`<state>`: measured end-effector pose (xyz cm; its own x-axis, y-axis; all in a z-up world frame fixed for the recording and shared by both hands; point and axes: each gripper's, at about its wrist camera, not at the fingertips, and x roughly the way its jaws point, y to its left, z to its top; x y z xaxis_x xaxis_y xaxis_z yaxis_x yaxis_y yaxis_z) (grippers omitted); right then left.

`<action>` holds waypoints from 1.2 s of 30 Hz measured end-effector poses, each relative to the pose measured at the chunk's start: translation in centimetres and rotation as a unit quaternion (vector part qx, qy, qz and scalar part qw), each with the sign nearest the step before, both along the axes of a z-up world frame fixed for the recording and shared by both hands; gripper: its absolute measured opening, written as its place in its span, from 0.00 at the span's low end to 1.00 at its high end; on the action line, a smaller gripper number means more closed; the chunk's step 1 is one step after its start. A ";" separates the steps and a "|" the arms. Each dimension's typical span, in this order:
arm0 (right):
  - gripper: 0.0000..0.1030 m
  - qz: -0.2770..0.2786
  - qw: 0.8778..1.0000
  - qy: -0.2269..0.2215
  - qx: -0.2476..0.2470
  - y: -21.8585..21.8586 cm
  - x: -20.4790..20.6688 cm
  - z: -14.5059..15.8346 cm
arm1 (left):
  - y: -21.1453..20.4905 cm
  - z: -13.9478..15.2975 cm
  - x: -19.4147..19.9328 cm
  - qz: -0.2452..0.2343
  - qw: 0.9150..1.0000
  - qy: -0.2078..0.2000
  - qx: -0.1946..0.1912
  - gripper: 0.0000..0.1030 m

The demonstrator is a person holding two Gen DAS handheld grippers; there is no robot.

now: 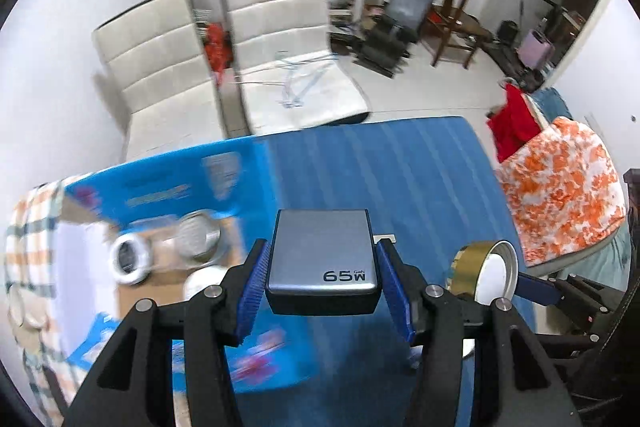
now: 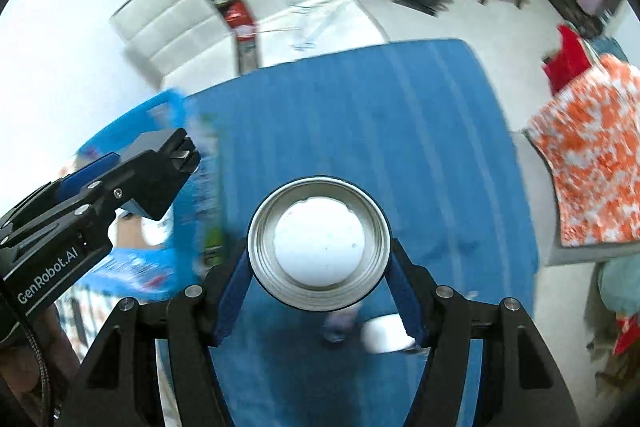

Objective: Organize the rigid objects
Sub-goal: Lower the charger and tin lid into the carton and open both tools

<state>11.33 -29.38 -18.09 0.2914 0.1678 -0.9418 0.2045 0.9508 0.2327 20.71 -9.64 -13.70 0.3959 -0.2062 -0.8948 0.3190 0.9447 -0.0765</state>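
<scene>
Both grippers are loaded and carried above the blue striped cloth-covered table (image 1: 400, 167), so the step in hand looks like the carry between picking up and putting away. The left gripper (image 1: 324, 283) has its blue pads pressed on the two sides of a grey rectangular metal-look charger block marked 65W (image 1: 324, 259), holding it clear of the table. The right gripper (image 2: 318, 277) clamps a round metal lid with a gold outer band and a white liner inside (image 2: 318, 241), open face toward the camera; in the left wrist view the same lid shows just to the right of the charger. To the left, partly blurred, stands an open cardboard box with blue printed flaps (image 1: 168, 279) already holding a white-rimmed roll (image 1: 130, 261) and a silver roll of tape (image 1: 200, 239). That box is the likely destination, so the next move probably calls for swinging each load over the opening, lowering into a free spot beside the rolls, and only then letting go, one hand at a time to avoid crowding.
</scene>
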 end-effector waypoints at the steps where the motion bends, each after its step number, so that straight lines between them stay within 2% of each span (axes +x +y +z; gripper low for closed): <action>1: 0.65 0.011 1.000 -0.002 0.003 1.7 0.3 0.3 | 1.9 0.3 -0.3 0.011 1.000 -0.003 0.003 0.49; 8: 0.65 0.089 0.996 0.005 0.021 13.7 3.4 0.1 | 12.4 -0.3 -0.7 0.084 0.996 0.007 0.020 0.49; 12: 0.65 0.128 0.992 0.015 0.014 19.6 5.1 -1.4 | 17.6 -2.3 -0.2 0.116 0.993 0.027 0.026 0.49; 16: 0.65 0.146 0.989 0.023 0.011 24.0 6.9 -3.5 | 21.2 -4.7 0.9 0.135 0.989 0.054 0.027 0.49; 23: 0.65 0.159 0.986 0.040 0.007 27.3 9.9 -7.2 | 25.5 -10.3 3.2 0.143 0.978 0.148 -0.026 0.49; 29: 0.65 0.168 0.984 0.055 0.020 29.3 10.8 -10.4 | 25.5 -13.7 4.4 0.124 0.975 0.183 -0.017 0.49; 36: 0.65 0.158 0.984 0.072 0.051 29.7 11.9 -13.3 | 25.2 -15.6 5.6 0.110 0.972 0.209 -0.005 0.50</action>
<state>23.27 0.36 -31.38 0.0744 0.3247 -0.9429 -0.0589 0.9453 0.3209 26.35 15.51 -29.25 0.0343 -0.1681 -0.9852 0.0492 0.9848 -0.1663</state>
